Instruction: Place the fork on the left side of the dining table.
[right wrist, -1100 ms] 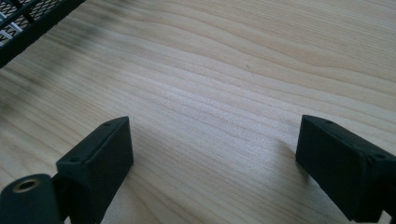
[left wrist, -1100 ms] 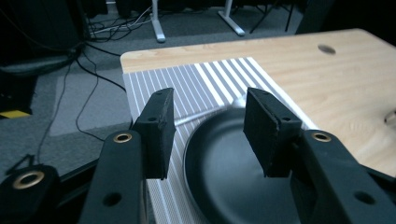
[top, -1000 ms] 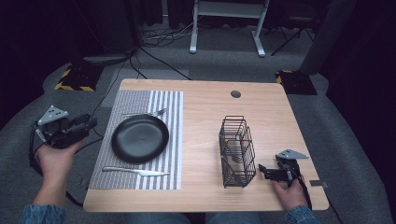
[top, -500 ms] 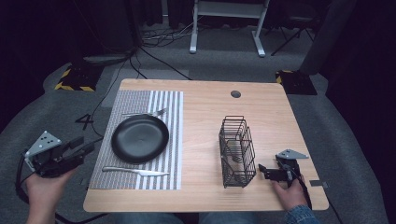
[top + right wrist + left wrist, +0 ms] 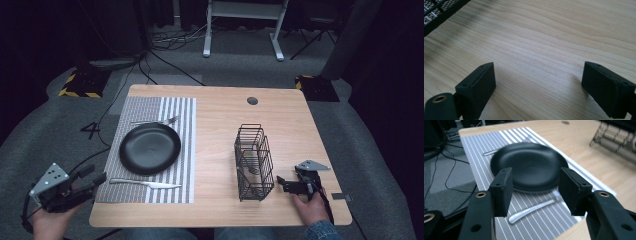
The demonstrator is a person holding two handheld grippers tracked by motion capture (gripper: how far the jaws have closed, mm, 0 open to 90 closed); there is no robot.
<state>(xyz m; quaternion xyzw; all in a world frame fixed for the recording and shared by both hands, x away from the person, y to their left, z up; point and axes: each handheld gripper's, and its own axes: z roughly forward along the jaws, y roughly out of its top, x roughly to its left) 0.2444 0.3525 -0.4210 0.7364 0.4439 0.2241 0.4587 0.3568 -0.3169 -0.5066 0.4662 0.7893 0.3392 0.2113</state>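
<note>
Fingers (image 5: 504,192) apart; left gripper (image 5: 95,181) lower, off-table.

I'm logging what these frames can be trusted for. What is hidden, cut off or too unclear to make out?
- Wire basket, high view: something pale lies inside, but the bars and its small size keep it from being identified.
- Fork, high view: the black plate covers its lower edge; in the left gripper view it blurs.
- Knife, left gripper view: the left tool hides its blade end.
- Basket, right gripper view: cut off by the top-left edge.
</note>
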